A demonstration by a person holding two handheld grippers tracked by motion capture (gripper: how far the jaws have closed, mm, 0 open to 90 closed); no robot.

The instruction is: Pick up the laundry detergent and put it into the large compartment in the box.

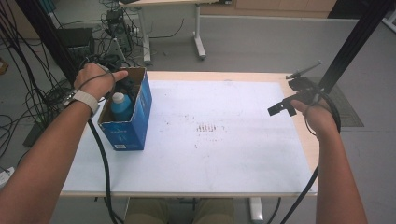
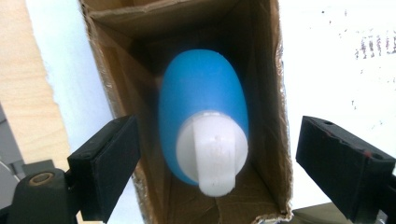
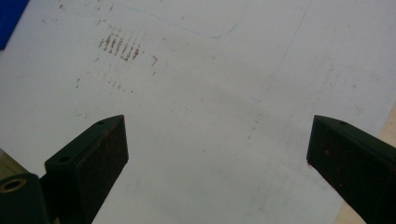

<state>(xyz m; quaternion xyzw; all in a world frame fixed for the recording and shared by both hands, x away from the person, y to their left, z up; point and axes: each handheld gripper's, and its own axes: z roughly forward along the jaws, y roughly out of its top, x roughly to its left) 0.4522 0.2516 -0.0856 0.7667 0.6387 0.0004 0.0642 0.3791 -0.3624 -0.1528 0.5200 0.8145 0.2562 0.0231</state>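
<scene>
Here, the left gripper (image 2: 215, 154) hovers above the open blue carton (image 1: 140, 112), its fingers (image 2: 105, 163) spread wide and gripping nothing. The blue bottle (image 2: 203, 102) with a white cap (image 2: 214, 149) stands upright inside the carton, at the counter's (image 1: 224, 154) left side. The right gripper (image 3: 217, 158), fingers likewise wide and empty, hangs over the white counter surface, well apart from the carton.

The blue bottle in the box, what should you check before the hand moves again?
1. Blue bottle sits inside the box: ok.
2. White cap is on the bottle: ok.
3. Left gripper open, pads clear of the bottle: ok.
4. Box stands upright on the table: ok.
5. Right gripper open with nothing between its jaws: ok.
6. Bottle standing straight: cannot tell.
</scene>
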